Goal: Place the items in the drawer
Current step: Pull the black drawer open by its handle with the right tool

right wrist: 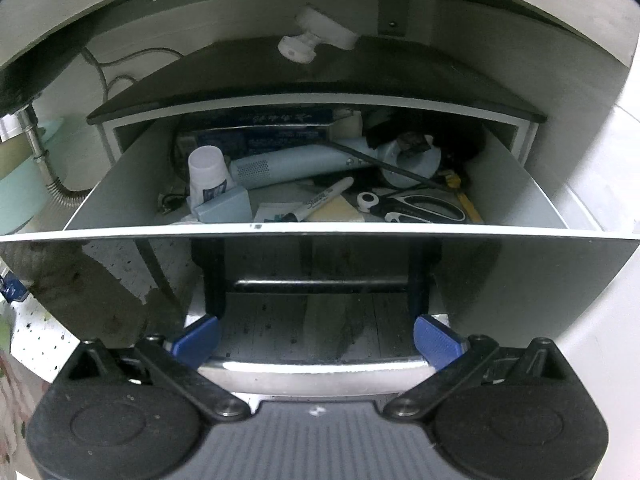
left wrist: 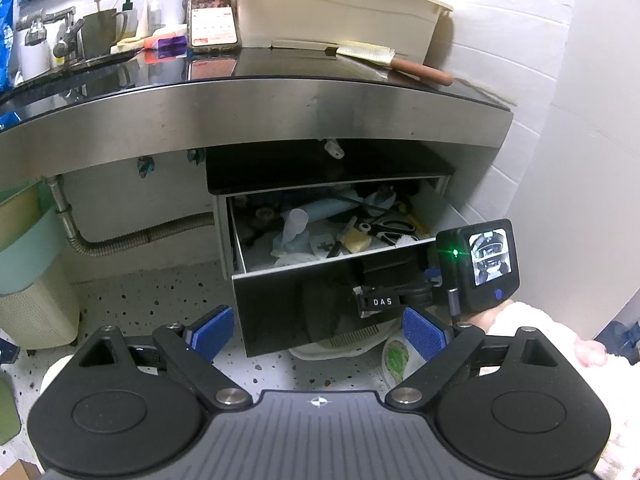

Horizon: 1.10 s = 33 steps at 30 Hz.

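- The drawer (left wrist: 340, 240) stands pulled out under the counter (left wrist: 256, 108), at centre right of the left wrist view and filling the middle of the right wrist view. It is already crowded: marker (right wrist: 320, 203), scissors (right wrist: 420, 208), white cup (right wrist: 208, 174), a long pale-blue device (right wrist: 296, 168).
- The right gripper (right wrist: 316, 336) is much the nearer one. Its blue fingers (right wrist: 436, 340) are spread wide and empty, right up at the glossy drawer front (right wrist: 120, 280), bracketing the middle of its lower part; whether they touch it I cannot tell. A bright curved bar (right wrist: 316, 366), likely the handle, runs left to right just below the fingertips, its long axis across the line of the fingers.
- The left gripper (left wrist: 316, 332) hangs back and lower, fingers also spread with nothing between them. The drawer opening lies up and slightly right of its fingertips, well apart.
- Loose things remain on the counter, in the upper part of the left wrist view: a phone (left wrist: 214, 20), a brush (left wrist: 400, 64), a purple box (left wrist: 172, 46). Which of them are meant for the drawer I cannot tell.
- Judgement: the drawer is open enough to load; neither gripper carries anything, so a pick from the counter seems to come next, and the left one has the clearer sight of it.
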Each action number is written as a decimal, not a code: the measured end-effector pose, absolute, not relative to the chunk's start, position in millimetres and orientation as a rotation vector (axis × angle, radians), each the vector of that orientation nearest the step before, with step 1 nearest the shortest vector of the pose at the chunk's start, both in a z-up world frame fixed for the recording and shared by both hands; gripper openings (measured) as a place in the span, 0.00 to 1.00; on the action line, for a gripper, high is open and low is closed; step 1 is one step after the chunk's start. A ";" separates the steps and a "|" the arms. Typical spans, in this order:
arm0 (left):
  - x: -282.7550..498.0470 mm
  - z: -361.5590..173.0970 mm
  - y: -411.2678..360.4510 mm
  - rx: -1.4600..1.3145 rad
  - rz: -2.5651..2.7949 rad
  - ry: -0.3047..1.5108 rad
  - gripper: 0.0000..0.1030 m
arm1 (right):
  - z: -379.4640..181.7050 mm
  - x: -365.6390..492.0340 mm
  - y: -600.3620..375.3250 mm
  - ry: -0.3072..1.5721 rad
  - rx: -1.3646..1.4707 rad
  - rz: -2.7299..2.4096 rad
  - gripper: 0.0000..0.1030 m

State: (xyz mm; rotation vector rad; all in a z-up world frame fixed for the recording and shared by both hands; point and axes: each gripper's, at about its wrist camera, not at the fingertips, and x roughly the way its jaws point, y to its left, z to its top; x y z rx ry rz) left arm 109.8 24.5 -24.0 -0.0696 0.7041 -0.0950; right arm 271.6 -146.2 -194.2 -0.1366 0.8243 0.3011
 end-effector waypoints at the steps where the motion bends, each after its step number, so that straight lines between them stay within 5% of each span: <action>1: 109.2 -23.6 23.8 -0.068 -0.097 0.704 0.89 | -194.5 271.6 -146.2 0.825 -0.136 0.301 1.00; 33: 105.7 -18.6 9.2 -0.056 -0.144 0.709 0.90 | -197.7 281.9 -145.6 0.866 -0.140 0.304 1.00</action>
